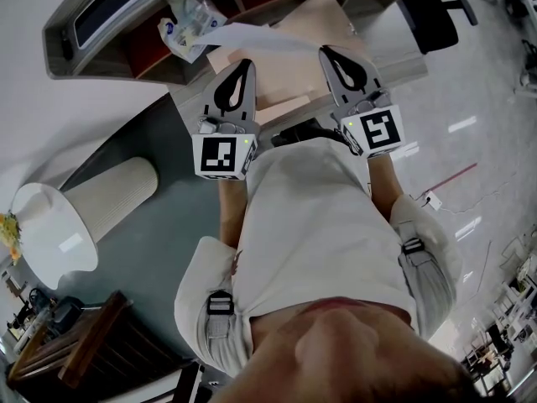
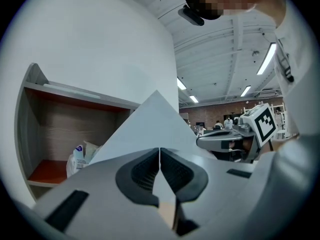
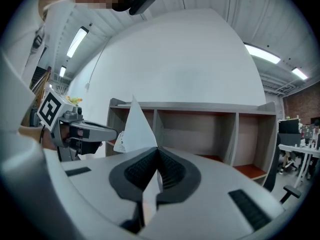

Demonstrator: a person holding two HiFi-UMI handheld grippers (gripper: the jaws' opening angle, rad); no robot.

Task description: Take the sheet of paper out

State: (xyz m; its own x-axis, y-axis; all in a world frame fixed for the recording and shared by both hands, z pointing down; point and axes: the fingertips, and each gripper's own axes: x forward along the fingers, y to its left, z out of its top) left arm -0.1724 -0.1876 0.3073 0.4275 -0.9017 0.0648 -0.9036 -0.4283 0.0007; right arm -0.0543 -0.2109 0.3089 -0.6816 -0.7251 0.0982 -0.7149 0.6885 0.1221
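A white sheet of paper (image 1: 256, 36) hangs in the air in front of the shelf unit (image 1: 117, 53), held at two edges. My left gripper (image 1: 246, 64) is shut on its left edge and my right gripper (image 1: 325, 53) is shut on its right edge. In the left gripper view the paper (image 2: 155, 129) rises as a pale triangle from the closed left gripper (image 2: 159, 151), with the right gripper (image 2: 235, 139) beyond. In the right gripper view the paper (image 3: 137, 129) stands up from the closed right gripper (image 3: 158, 151), and the left gripper (image 3: 82, 131) shows at the left.
The grey shelf unit (image 3: 200, 106) with wood-lined compartments stands straight ahead. A crumpled plastic bag (image 1: 186, 23) lies in its left compartment. A white ribbed lamp shade (image 1: 84, 208) sits at the left, an office chair (image 1: 432, 11) at the far right.
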